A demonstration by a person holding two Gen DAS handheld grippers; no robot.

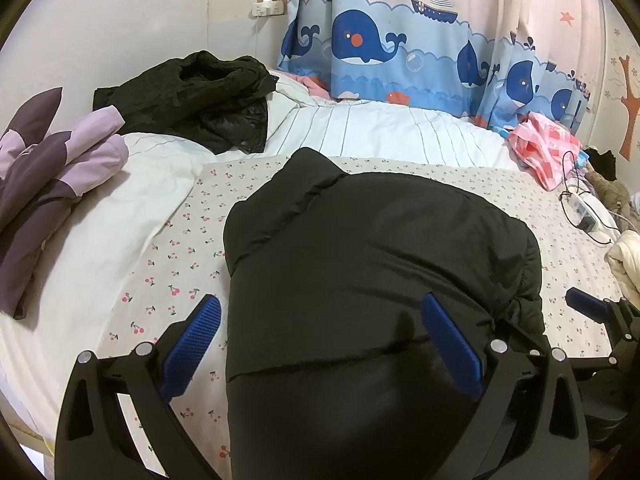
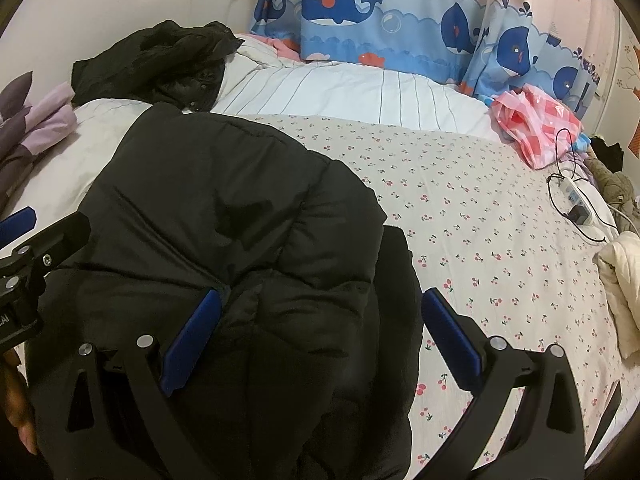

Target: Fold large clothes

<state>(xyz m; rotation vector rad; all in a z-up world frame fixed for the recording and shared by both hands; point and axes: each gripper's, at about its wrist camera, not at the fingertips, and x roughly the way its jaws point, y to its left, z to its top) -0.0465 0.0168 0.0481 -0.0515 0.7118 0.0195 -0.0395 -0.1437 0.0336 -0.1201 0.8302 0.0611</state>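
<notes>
A black puffer jacket (image 1: 380,240) lies folded into a thick bundle on the cherry-print sheet (image 1: 172,264), collar end pointing away. My left gripper (image 1: 320,320) stands open astride the jacket's left edge, one blue finger over the sheet and the other over the fabric. In the right wrist view my right gripper (image 2: 320,312) is open too, straddling the right edge of the jacket (image 2: 220,208): its left finger rests on the padding and its right finger hangs over the sheet (image 2: 480,220). Each gripper's blue fingertip (image 1: 582,300) shows at the side of the other's view.
A crumpled black garment (image 1: 192,96) and a purple jacket (image 1: 52,176) lie on the white striped duvet (image 1: 380,132) at the back left. On the right are a pink bag (image 1: 544,148), a power strip with cable (image 1: 580,208) and a cream garment (image 1: 624,264). A whale curtain (image 1: 380,48) hangs behind.
</notes>
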